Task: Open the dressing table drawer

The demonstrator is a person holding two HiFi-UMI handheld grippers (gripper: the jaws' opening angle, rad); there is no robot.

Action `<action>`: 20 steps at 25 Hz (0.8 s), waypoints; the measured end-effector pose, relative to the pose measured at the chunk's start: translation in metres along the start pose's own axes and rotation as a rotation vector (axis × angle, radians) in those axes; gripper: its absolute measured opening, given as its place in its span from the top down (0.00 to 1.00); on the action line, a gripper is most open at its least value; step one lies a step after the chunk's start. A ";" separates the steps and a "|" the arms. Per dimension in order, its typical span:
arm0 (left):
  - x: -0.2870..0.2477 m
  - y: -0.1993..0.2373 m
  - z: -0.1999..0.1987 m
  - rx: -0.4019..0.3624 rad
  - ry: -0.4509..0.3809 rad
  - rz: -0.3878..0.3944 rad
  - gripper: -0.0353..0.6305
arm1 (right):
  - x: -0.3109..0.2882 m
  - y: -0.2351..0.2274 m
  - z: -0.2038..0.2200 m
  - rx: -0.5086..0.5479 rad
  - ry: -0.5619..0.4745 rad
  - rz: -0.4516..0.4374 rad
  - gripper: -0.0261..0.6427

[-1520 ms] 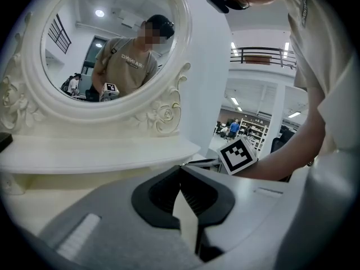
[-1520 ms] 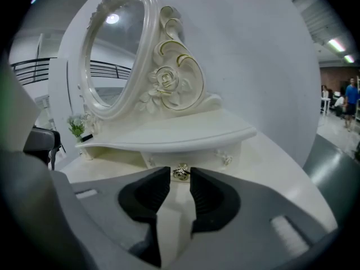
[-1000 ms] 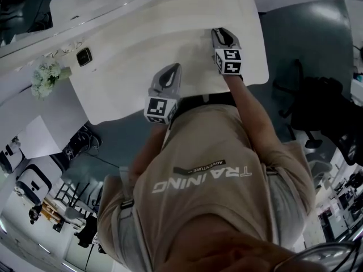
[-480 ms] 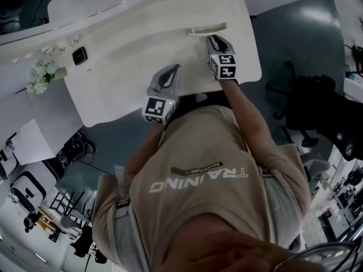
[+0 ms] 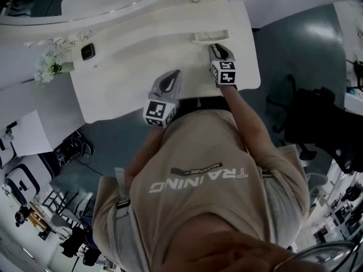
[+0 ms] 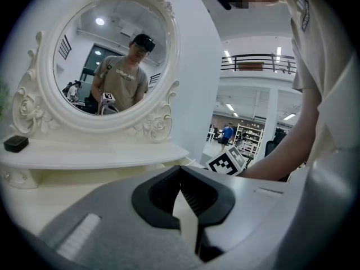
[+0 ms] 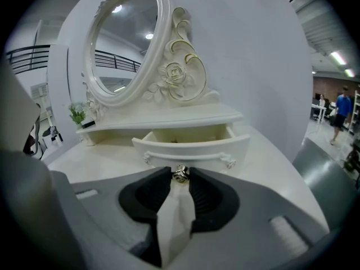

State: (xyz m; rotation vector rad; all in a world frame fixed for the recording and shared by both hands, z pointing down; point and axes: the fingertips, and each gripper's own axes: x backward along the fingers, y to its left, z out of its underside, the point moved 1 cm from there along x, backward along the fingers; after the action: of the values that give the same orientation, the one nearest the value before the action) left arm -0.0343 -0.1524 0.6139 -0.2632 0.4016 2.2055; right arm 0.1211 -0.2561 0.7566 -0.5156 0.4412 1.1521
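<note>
The white dressing table lies below me in the head view. Its small drawer under the mirror shelf stands pulled out, showing as a pale lip from above. My right gripper is shut on the drawer's metal knob, which sits between the fingertips; from above the right gripper points at the drawer front. My left gripper hovers over the tabletop to the left, jaws shut on nothing, its tips aimed toward the mirror base.
An oval mirror in an ornate white frame stands at the table's back. A small black box and a sprig of white flowers sit on the shelf at the left. A dark chair stands to the right of the table.
The drawer has slid out from under the shelf as my right gripper drew back toward me with the knob. The left gripper has stayed roughly in place.
</note>
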 end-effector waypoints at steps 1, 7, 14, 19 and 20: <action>0.000 -0.003 -0.003 -0.006 -0.005 0.002 0.94 | 0.003 0.000 0.000 0.001 0.004 -0.002 0.80; -0.002 -0.017 -0.023 -0.044 -0.038 0.005 0.94 | 0.037 0.012 0.002 0.121 0.036 -0.073 0.79; -0.004 -0.029 -0.054 -0.081 -0.085 -0.014 0.94 | 0.084 0.021 -0.032 0.192 -0.021 -0.166 0.80; -0.004 -0.030 -0.076 -0.117 -0.115 -0.037 0.94 | 0.112 0.021 -0.070 0.247 -0.111 -0.190 0.93; -0.003 -0.028 -0.082 -0.123 -0.128 -0.048 0.94 | 0.116 0.022 -0.078 0.264 -0.130 -0.191 0.93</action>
State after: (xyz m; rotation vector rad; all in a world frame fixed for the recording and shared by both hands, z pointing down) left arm -0.0065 -0.1689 0.5338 -0.1948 0.1880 2.1888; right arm 0.1355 -0.2094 0.6232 -0.2451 0.4141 0.9207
